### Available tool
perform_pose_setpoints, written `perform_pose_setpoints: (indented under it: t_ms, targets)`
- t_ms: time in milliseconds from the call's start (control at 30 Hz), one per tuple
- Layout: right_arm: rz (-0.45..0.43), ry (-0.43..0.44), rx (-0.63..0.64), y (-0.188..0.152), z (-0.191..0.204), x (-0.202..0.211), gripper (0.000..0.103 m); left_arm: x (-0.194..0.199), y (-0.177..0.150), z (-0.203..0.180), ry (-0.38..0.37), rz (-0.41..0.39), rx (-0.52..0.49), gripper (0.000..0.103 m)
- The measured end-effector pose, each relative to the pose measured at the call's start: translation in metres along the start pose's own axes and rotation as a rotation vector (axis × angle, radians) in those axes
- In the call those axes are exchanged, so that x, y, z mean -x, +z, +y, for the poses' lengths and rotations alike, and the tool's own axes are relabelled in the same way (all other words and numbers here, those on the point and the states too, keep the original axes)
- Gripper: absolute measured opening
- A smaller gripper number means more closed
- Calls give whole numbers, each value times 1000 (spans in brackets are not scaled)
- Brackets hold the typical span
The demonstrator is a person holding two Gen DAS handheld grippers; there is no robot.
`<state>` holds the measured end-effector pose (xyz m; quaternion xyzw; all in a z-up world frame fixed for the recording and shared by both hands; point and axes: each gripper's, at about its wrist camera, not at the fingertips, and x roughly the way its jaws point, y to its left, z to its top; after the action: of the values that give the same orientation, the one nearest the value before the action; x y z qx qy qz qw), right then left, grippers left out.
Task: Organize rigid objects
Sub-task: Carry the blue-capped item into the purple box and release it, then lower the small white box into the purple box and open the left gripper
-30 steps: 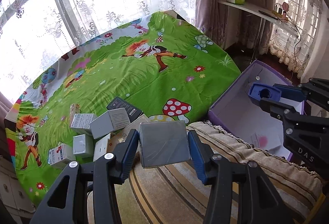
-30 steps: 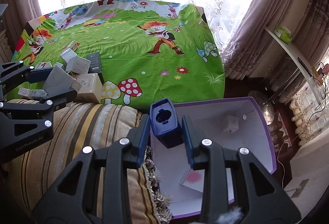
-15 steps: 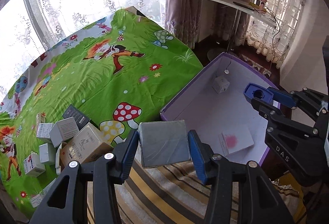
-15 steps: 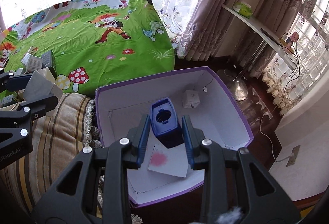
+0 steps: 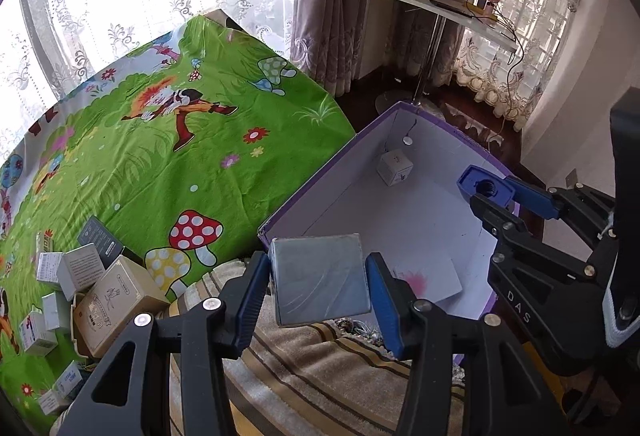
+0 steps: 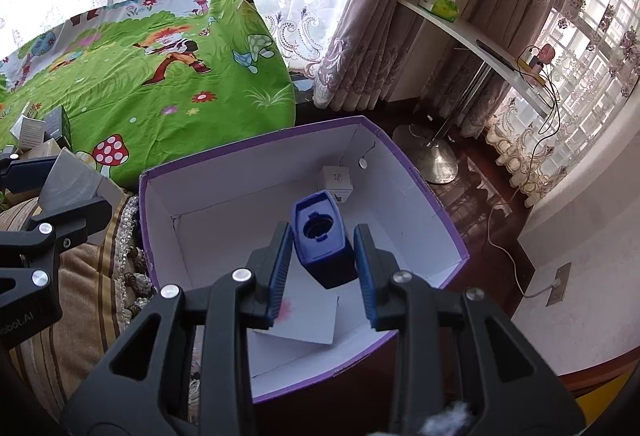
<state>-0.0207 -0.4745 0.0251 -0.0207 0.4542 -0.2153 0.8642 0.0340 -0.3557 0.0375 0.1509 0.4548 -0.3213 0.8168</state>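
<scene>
Two objects are in my grip at once. My right gripper [image 6: 322, 260] is clamped on a small blue container [image 6: 322, 236], which hangs over the middle of the purple box [image 6: 404, 160] at the centre of the right wrist view. My left gripper [image 5: 318, 288] is clamped on a grey flat box [image 5: 320, 278], low in the centre of the left wrist view, above the striped cushion [image 5: 320, 368] and just short of the purple box's near corner.

Inside lie a small white cube [image 6: 337, 180] toward the far wall and a white card with a pink smudge [image 6: 308, 320] near the front. I judge the best release for the blue container is lower, onto bare floor between cube and card, jaws parted only once it is nearly down. The grey box should first cross fully over the rim.

More cartons [image 5: 104, 288] wait at lower left on the green cartoon cloth [image 5: 160, 172].
</scene>
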Motion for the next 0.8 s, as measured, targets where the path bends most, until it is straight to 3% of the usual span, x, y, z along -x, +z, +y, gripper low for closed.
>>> perform_pose_setpoints:
  t_ms: [333,533,800]
  targets:
    - [16,-15,-2,-1,-1,-4,37,-3,0,3,-11,12,17,60]
    - [4,-7,5,1,3,1,52,-1,-2,8,-15,11,30,60]
    - [-14,-8,23,4,11,11,61,10,-8,21,-18,-7,56,60]
